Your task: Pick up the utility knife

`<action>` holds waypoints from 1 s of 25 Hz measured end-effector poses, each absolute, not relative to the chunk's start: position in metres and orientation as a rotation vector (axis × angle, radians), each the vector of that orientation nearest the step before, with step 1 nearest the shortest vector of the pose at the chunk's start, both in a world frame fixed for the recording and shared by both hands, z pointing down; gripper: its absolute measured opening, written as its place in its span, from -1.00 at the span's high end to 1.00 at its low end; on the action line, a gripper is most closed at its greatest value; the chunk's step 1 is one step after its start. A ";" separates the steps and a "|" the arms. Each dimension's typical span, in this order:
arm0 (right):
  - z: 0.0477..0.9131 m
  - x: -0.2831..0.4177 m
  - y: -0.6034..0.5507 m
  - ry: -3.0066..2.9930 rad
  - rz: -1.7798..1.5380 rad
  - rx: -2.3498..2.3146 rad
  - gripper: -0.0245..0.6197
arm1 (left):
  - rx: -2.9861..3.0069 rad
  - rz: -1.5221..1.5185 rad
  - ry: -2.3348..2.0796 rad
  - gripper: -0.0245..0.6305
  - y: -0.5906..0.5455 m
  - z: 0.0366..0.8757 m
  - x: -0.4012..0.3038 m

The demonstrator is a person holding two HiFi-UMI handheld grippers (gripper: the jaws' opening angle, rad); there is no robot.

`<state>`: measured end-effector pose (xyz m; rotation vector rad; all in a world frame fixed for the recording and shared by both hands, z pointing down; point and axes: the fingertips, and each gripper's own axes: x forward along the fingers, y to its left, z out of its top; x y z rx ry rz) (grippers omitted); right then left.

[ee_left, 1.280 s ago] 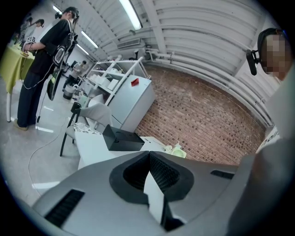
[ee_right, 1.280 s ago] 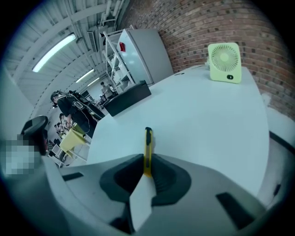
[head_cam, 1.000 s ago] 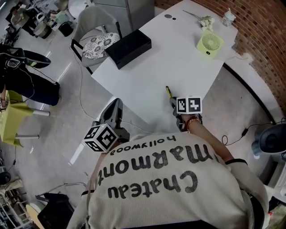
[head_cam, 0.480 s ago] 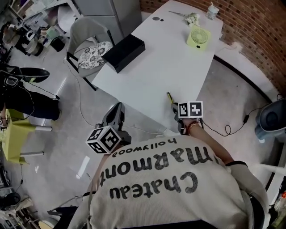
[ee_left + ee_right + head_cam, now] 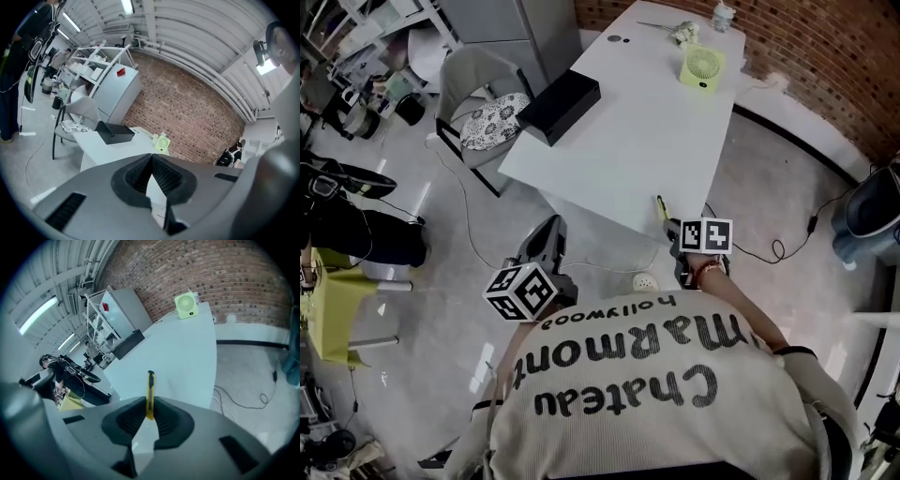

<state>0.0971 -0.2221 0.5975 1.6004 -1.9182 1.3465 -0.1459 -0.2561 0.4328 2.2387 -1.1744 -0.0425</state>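
Grey chair (image 5: 467,77) at the far left, with a patterned cushion (image 5: 495,97) on its seat, stands beside the white surface (image 5: 647,131). Near us, over the floor, we hold the left gripper (image 5: 547,232). In the left gripper view its fingers (image 5: 133,176) are pressed together with nothing between them. A black box (image 5: 560,105) lies on the surface's left edge, close to the chair. Further right, the yellow utility knife (image 5: 660,208) is clamped in the right gripper (image 5: 671,228). In the right gripper view the fingers (image 5: 166,420) are closed on its rear end. The rest of the knife sticks out forward, its tip showing against the near corner of the surface. We cannot tell from either view whether the tip touches the surface. A green fan (image 5: 701,67) stands at the far right end of the surface, by the brick wall (image 5: 825,66).
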 end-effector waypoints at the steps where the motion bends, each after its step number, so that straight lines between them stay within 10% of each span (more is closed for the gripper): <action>1: 0.596 0.094 -0.215 -1.917 1.350 1.613 0.76 | 2.242 -0.041 -1.164 0.92 -0.252 0.433 -0.149; 25: 0.400 0.019 -0.154 -2.408 1.375 1.963 0.76 | 2.537 -0.117 -0.995 0.92 -0.197 0.349 -0.160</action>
